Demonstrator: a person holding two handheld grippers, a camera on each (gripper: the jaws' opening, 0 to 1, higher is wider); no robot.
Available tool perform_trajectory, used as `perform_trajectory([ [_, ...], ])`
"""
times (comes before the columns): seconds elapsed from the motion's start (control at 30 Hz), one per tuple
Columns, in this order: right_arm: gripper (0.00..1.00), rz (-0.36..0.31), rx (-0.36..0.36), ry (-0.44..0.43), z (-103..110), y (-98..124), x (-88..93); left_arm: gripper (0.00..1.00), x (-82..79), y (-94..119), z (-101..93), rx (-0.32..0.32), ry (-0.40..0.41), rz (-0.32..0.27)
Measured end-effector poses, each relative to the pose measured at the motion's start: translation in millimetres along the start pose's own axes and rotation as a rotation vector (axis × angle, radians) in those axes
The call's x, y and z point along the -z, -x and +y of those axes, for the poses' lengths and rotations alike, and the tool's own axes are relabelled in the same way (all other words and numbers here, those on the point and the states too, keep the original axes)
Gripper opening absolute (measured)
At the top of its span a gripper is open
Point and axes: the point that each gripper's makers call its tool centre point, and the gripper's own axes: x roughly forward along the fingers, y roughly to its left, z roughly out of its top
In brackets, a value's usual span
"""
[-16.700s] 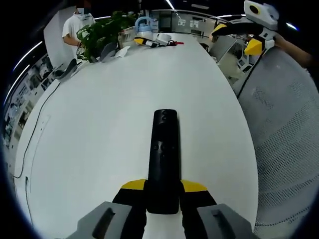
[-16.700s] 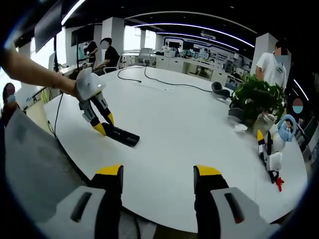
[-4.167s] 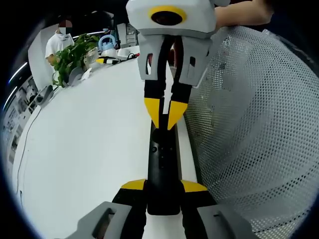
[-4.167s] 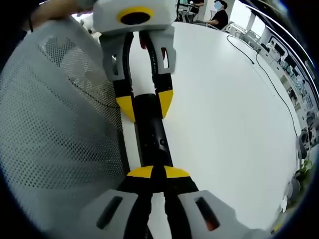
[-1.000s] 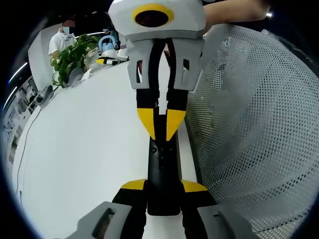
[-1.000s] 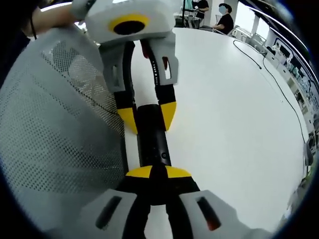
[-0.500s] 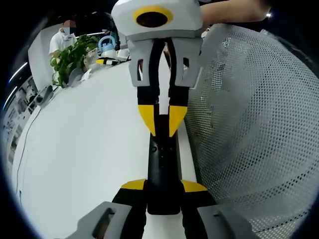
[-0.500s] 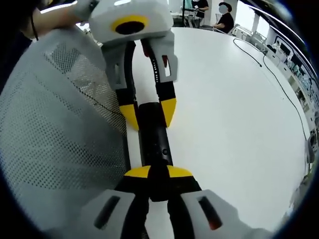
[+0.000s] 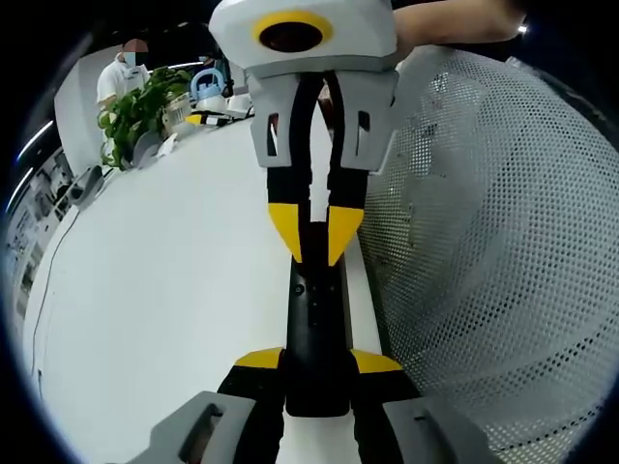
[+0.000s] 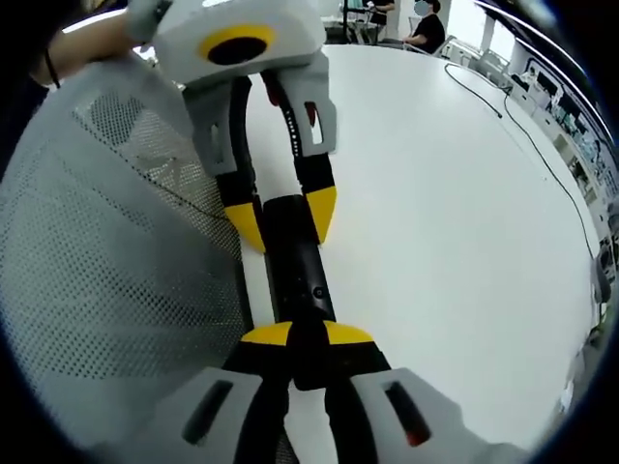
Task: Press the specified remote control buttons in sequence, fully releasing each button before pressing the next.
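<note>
Here, a slim black matte plastic remote control lies at the edge of the smooth white oval table. The left gripper clamps its near end. The right gripper, yellow tips pinched together, presses down on its far end. Beside them is grey perforated mesh.

Open office: big white table, distant desks
</note>
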Motion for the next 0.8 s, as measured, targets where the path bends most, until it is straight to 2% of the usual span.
perform_trajectory([
  [0.2, 0.07, 0.011, 0.013, -0.021, -0.9, 2.3, 5.5, 0.26, 0.2, -0.3, 0.0, 0.0, -0.001, 0.001],
  [0.47, 0.07, 0.048, 0.04, 0.019, -1.0, 0.1, 4.8, 0.26, 0.3, -0.5, 0.0, 0.001, -0.003, 0.008],
  [0.8, 0.07, 0.002, 0.042, -0.036, -1.5, 2.9, 5.9, 0.26, 0.5, -0.4, -0.1, -0.001, -0.004, 0.01],
])
